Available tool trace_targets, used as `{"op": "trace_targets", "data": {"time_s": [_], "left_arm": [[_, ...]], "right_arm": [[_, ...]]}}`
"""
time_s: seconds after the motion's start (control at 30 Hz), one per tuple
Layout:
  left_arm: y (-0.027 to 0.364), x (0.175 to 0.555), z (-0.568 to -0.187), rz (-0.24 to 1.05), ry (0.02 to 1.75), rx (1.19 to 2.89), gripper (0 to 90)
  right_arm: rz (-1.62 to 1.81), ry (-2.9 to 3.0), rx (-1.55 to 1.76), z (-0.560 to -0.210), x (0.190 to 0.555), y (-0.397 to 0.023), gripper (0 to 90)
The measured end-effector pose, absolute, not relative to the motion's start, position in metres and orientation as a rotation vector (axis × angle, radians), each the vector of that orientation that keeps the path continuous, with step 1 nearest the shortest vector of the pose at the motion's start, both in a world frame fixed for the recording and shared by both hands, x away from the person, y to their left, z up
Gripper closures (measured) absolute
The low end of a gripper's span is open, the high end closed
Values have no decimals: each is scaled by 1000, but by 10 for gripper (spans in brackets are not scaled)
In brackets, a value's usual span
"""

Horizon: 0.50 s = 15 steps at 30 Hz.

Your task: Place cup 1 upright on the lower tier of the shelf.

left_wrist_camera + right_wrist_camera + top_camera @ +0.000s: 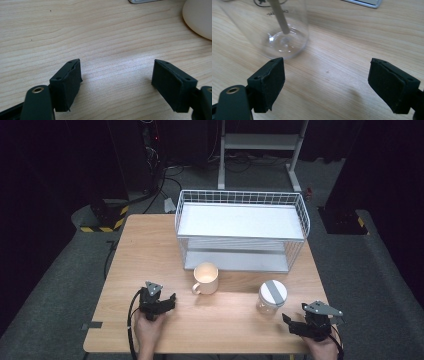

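We judge the work to be at its very start: nothing is held, and nothing sits on the white wire rack in the upper middle of the high view. Its two shelves are bare.

Our right claw rests low at the lower right of the frame, jaws spread wide with only wood grain between them. The clear glass jar with its grey lid stands just up and left of it, near but apart. In the right gripper view, the glass jar fills the upper left, ahead of the left jaw and outside the gap.

Our left claw lies at the lower left, released and parted over the bare tabletop. The cream mug stands upright just to its right, untouched; its side shows at the upper right corner of the left gripper view.

Still to do, as we read it: close on the jar, lift it, and likely set it on the rack.
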<state>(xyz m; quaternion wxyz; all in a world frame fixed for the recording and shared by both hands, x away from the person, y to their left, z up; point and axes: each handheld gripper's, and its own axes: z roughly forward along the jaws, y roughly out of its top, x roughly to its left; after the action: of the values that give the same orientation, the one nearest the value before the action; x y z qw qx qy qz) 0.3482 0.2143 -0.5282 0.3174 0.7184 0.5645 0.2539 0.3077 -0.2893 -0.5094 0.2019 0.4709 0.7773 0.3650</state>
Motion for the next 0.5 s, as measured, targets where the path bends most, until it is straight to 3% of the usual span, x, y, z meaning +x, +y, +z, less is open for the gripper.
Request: {"op": "trace_targets", "data": {"time_s": [0.5], "left_arm": [[214, 348, -528, 668, 1488, 1890, 239]], "right_arm": [[1088, 2217, 1251, -504, 298, -271, 140]]}}
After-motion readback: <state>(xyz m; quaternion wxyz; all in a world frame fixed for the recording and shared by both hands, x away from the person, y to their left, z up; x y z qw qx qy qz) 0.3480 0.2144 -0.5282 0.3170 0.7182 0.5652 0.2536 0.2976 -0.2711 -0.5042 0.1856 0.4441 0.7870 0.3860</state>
